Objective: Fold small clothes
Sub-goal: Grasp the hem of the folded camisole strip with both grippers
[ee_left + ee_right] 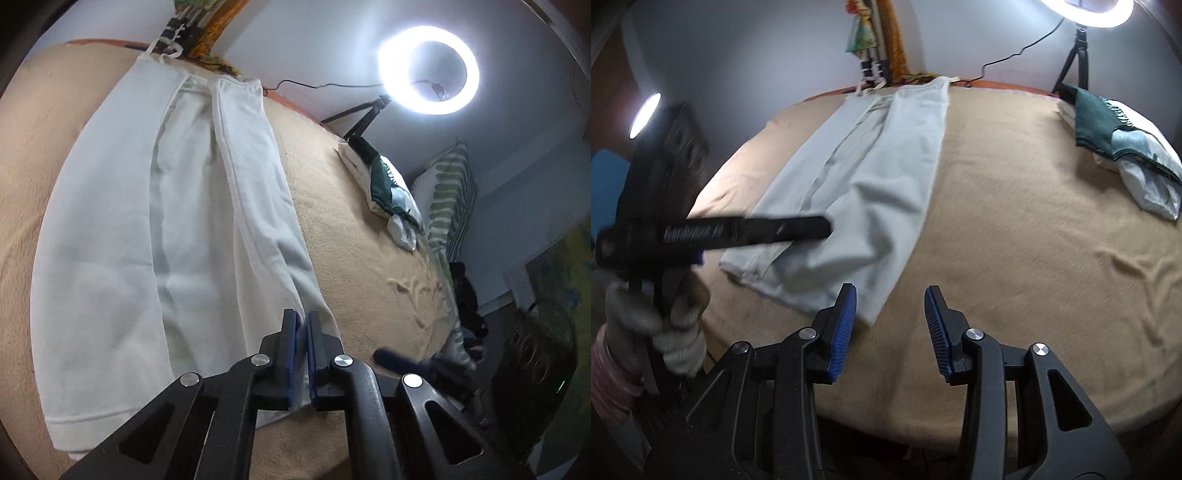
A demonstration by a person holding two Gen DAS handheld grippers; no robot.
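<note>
Tan, slightly fuzzy bedding [1015, 206] covers the bed, which fills both views, with a pale grey wall behind it and a glowing white ring light [428, 70] on a black tripod at the far edge. On this cover lies the long white cotton garment [886, 177], stretched lengthwise toward the wall, one side panel folded over the middle. The left gripper [302, 325] has its blue-padded jaws pressed nearly together, pinching a raised edge of the white cloth at the near end, so the fabric lifts in a ridge to the pads. The right gripper [890, 306] hangs just above the cover with its jaws wide apart and nothing between them, the garment's near corner beside its left pad. A folded dark green and white pile of clothes [1119, 144] sits well apart at the right edge.
</note>
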